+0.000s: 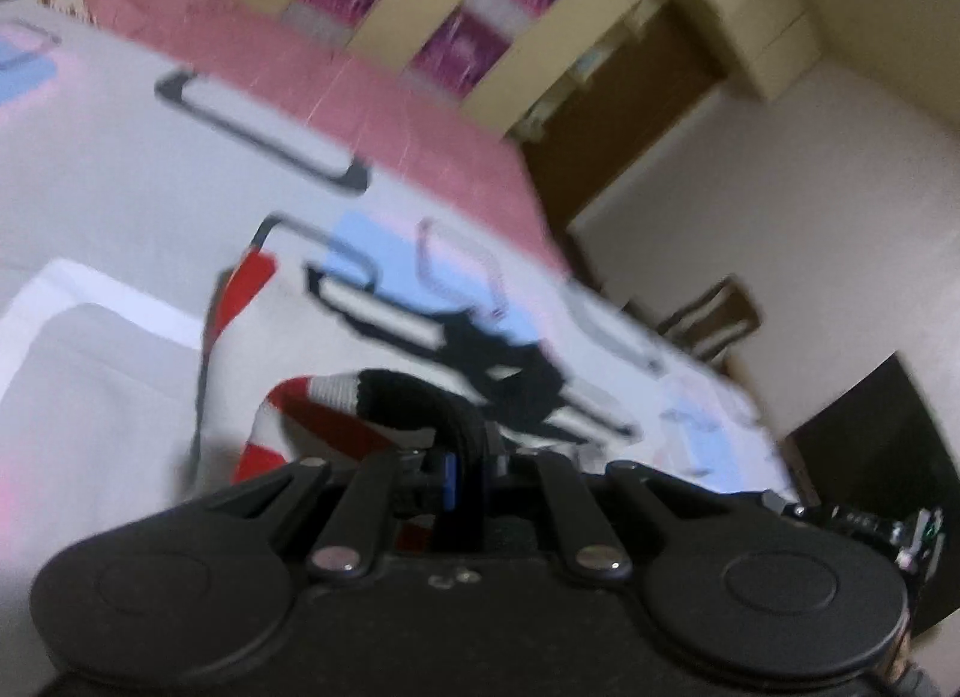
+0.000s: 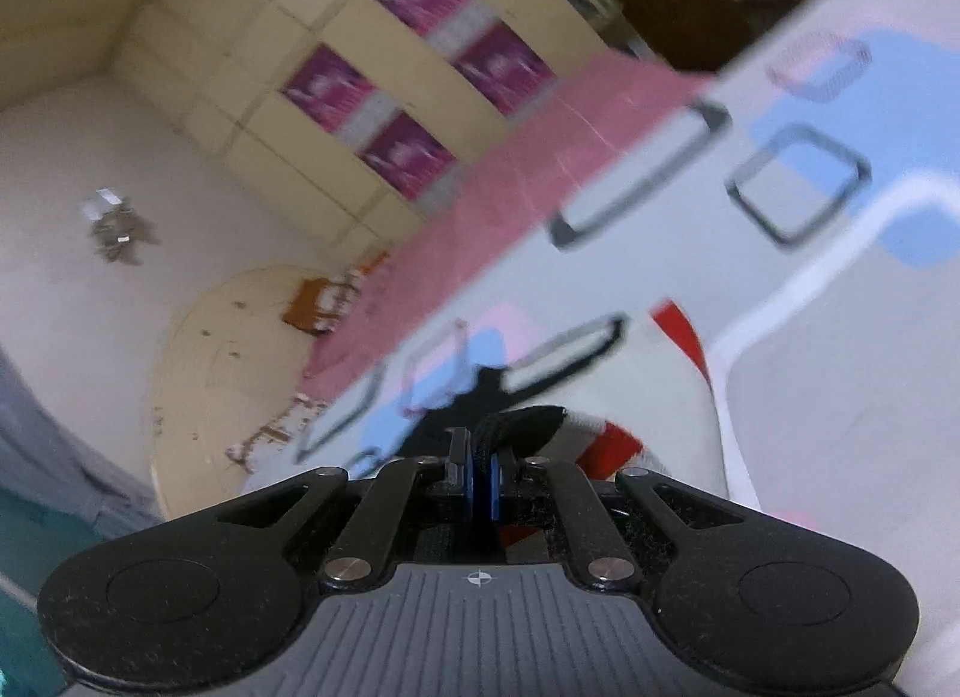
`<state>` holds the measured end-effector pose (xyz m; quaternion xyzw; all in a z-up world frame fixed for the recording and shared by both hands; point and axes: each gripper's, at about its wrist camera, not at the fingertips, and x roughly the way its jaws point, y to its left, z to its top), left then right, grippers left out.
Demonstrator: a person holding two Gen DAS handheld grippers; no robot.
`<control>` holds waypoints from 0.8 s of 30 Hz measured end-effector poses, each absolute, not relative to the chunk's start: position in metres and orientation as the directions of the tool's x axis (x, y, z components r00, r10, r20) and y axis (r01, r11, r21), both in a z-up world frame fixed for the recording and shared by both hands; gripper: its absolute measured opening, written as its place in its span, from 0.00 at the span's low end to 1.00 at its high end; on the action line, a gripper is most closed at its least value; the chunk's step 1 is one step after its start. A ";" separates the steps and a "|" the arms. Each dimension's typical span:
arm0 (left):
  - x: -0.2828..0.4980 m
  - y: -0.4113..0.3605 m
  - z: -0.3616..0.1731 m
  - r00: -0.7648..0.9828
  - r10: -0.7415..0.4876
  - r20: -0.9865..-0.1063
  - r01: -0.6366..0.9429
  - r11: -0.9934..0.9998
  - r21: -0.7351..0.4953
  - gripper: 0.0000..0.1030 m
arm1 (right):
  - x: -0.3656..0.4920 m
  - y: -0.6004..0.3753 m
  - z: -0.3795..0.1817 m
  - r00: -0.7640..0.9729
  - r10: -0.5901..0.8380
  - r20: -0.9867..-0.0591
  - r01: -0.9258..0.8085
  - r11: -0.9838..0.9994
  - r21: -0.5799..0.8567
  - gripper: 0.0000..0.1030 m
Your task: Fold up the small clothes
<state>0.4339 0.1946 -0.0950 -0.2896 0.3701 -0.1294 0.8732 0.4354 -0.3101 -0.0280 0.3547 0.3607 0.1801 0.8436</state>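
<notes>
Red, white and black knit fills the space ahead of both your tools: a small striped garment (image 1: 336, 415), lifted off a bed (image 1: 120, 169) spread with a white cover printed in pale blue patches and dark rounded rectangles. Your left gripper (image 1: 462, 475) has its jaws drawn together on the garment's black ribbed edge, which loops up over the fingertips in the left wrist view. Your right gripper (image 2: 478, 481) has its blue-padded jaws nearly closed, with the same black edge (image 2: 522, 427) pinched between them and the red and white stripes trailing off to the right. In both views the cloth hangs from the grip, with its lower part reaching down toward the cover, though motion blur hides whether it touches. A pink sheet (image 1: 336, 73) runs along the far side of the bed. Behind it stands a cream wardrobe (image 2: 252, 67) with magenta panels. A brown door (image 1: 624, 115) sits beside the wardrobe in the left wrist view. The right wrist view tilts steeply, showing white wall (image 2: 72, 217) to the left of the wardrobe.
</notes>
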 end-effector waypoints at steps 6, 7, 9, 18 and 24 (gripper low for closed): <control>0.476 0.214 -0.142 0.632 -0.484 -0.605 -0.061 0.747 -0.662 0.08 | 0.486 -0.316 -0.090 0.611 0.562 -0.557 0.079 0.657 0.750 0.04; 0.481 0.218 -0.148 0.630 -0.500 -0.594 -0.071 0.725 -0.685 0.10 | 0.493 -0.317 -0.095 0.604 0.566 -0.561 0.088 0.653 0.753 0.04; 0.489 0.222 -0.151 0.640 -0.528 -0.558 -0.061 0.689 -0.722 0.16 | 0.502 -0.319 -0.098 0.609 0.579 -0.542 0.086 0.632 0.771 0.05; 0.512 0.216 -0.145 0.728 -0.496 -0.474 0.012 0.701 -0.713 0.77 | 0.529 -0.317 -0.086 0.705 0.486 -0.517 0.044 0.697 0.716 0.67; 0.514 0.189 -0.125 0.686 -0.320 -0.653 0.107 0.932 -0.345 0.63 | 0.523 -0.290 -0.084 0.656 0.449 -0.606 -0.121 0.856 0.503 0.66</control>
